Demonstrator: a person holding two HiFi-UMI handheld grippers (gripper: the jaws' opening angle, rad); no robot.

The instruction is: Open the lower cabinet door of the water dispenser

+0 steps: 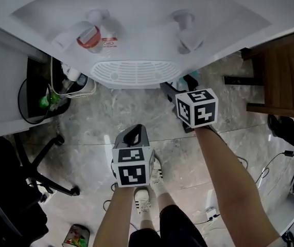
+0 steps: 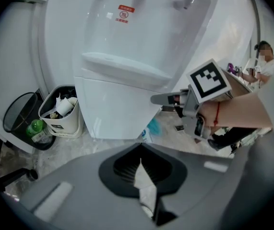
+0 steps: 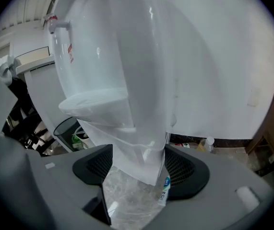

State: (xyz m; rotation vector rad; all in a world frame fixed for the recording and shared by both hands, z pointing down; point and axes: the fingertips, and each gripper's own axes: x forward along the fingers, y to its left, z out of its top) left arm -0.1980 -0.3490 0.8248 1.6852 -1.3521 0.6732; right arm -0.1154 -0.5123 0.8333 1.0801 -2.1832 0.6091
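From above, the white water dispenser [image 1: 131, 71] shows its drip tray and two taps. Its lower cabinet door [image 2: 113, 109] is a plain white panel below the tray, flush with the body. My right gripper [image 1: 170, 90] is at the cabinet's lower right corner. In the right gripper view it [image 3: 139, 176] stands open, with the cabinet's corner edge [image 3: 141, 147] showing between the jaws and no pad pressing on it. My left gripper [image 1: 132, 134] hangs back over the floor in front of the cabinet. Its jaws [image 2: 141, 174] are shut with nothing in them.
A black bin [image 1: 33, 99] and a white bin [image 2: 60, 111] full of rubbish stand to the dispenser's left. Wooden furniture [image 1: 286, 76] is to the right, an office chair base [image 1: 44, 174] to the lower left. A blue-and-white tube [image 3: 166, 186] lies by the cabinet's foot.
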